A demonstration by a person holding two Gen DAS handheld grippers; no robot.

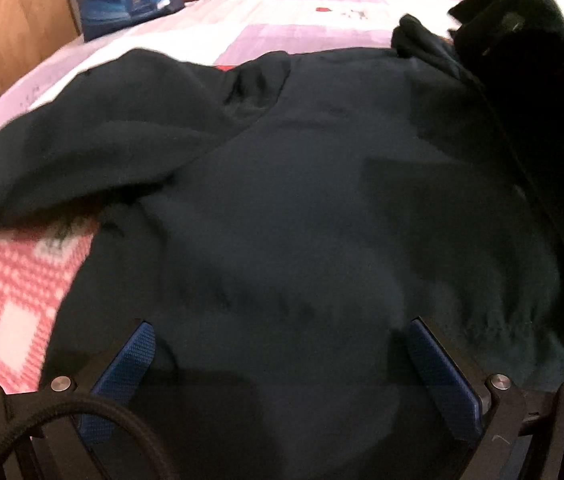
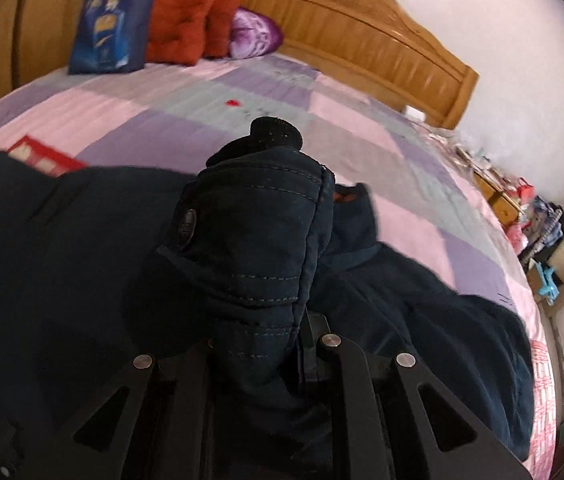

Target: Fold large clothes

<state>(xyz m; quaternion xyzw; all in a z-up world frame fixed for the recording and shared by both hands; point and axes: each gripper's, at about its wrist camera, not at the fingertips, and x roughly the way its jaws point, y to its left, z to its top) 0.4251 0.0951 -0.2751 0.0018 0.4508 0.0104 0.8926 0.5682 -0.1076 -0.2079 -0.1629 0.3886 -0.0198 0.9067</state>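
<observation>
A large dark navy jacket [image 1: 302,200] lies spread over the bed, one sleeve [image 1: 82,152] stretched out to the left. My left gripper [image 1: 282,340] hovers just above the jacket's body, its blue pads [image 1: 130,360] wide apart and nothing between them. In the right wrist view, my right gripper [image 2: 260,320] is shut on the stitched cuff end of the other sleeve [image 2: 250,240], which stands up between the jaws and hides the fingertips. A round button shows on that cuff. The rest of the jacket [image 2: 62,280] lies below. In the left wrist view that lifted sleeve [image 1: 522,52] is a dark blur at the upper right.
The bed carries a pink, purple and grey striped sheet [image 2: 202,96] and a red-and-white patterned cover [image 1: 6,300]. A blue shopping bag [image 2: 110,28], an orange-red bundle [image 2: 190,24] and a purple pillow [image 2: 254,36] sit by the wooden headboard [image 2: 362,28]. Cluttered shelves [image 2: 542,232] stand to the right.
</observation>
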